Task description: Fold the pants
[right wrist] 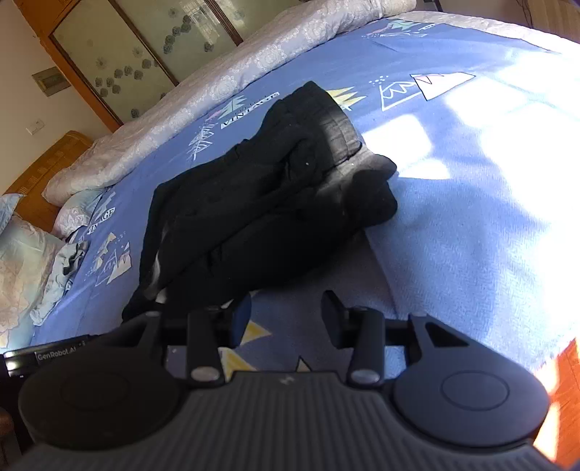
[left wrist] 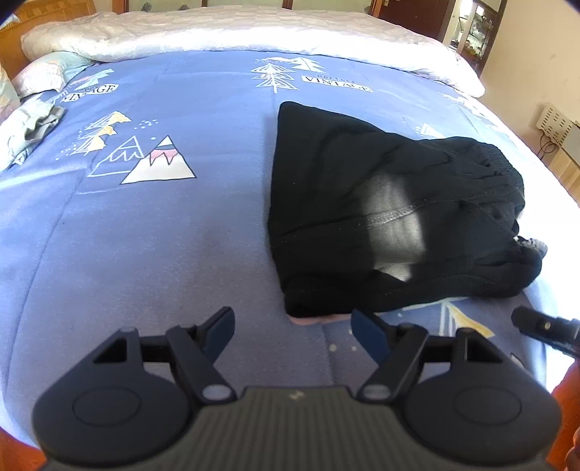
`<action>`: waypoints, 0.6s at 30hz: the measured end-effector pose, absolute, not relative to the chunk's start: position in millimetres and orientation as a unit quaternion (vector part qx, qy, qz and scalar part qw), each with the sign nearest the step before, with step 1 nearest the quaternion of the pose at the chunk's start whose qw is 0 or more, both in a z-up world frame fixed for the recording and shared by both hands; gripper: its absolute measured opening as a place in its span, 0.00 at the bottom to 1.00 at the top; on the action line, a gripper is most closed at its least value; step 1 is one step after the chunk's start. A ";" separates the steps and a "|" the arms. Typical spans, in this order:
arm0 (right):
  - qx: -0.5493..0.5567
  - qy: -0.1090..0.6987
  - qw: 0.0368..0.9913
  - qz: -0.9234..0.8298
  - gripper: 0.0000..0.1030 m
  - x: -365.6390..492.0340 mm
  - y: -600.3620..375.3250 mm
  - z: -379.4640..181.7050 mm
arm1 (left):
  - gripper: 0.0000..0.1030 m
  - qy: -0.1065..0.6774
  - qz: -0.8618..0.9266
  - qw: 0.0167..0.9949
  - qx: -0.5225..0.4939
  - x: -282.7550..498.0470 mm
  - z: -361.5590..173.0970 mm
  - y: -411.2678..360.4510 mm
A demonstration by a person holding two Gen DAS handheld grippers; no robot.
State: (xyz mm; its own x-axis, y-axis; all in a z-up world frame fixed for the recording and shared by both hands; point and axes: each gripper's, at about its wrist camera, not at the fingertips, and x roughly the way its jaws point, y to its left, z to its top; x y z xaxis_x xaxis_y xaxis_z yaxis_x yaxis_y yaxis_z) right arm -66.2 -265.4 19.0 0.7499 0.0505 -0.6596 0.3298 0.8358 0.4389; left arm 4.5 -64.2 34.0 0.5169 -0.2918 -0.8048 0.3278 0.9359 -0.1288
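Black pants [left wrist: 380,217] lie folded into a thick bundle on the blue bedspread [left wrist: 163,235], with a sunlit patch on the top layer. My left gripper [left wrist: 293,328] hovers just short of the bundle's near edge, open, nothing between its fingers. In the right wrist view the same pants [right wrist: 261,203] stretch from the lower left to the upper middle, the ribbed waistband end far away. My right gripper [right wrist: 286,315] stands open a little before the bundle's near edge, with only bedspread between its fingers. The right gripper's tip [left wrist: 543,326] shows at the right edge of the left wrist view.
A pale quilt [left wrist: 235,32] is rolled along the bed's far side. Pillows [right wrist: 25,261] and a small grey cloth [left wrist: 45,121] lie at the head end. A wooden headboard [right wrist: 47,163] and a wardrobe [right wrist: 145,54] stand beyond. Bright sunlight covers the bedspread's right part [right wrist: 489,145].
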 end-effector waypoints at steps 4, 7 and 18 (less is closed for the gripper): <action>0.278 0.347 0.892 -0.079 0.44 -65.4 -265.2 15.6 | 0.73 0.454 -0.171 0.874 0.026 3.3 32.8 -65.3; 0.279 0.345 0.893 -0.078 0.45 -65.8 -265.1 12.8 | 0.75 0.455 -0.166 0.875 0.029 5.6 30.2 -65.2; 0.239 0.315 0.914 -0.090 0.61 -72.3 -238.6 6.9 | 0.78 0.463 -0.145 0.874 0.034 6.0 21.3 -63.2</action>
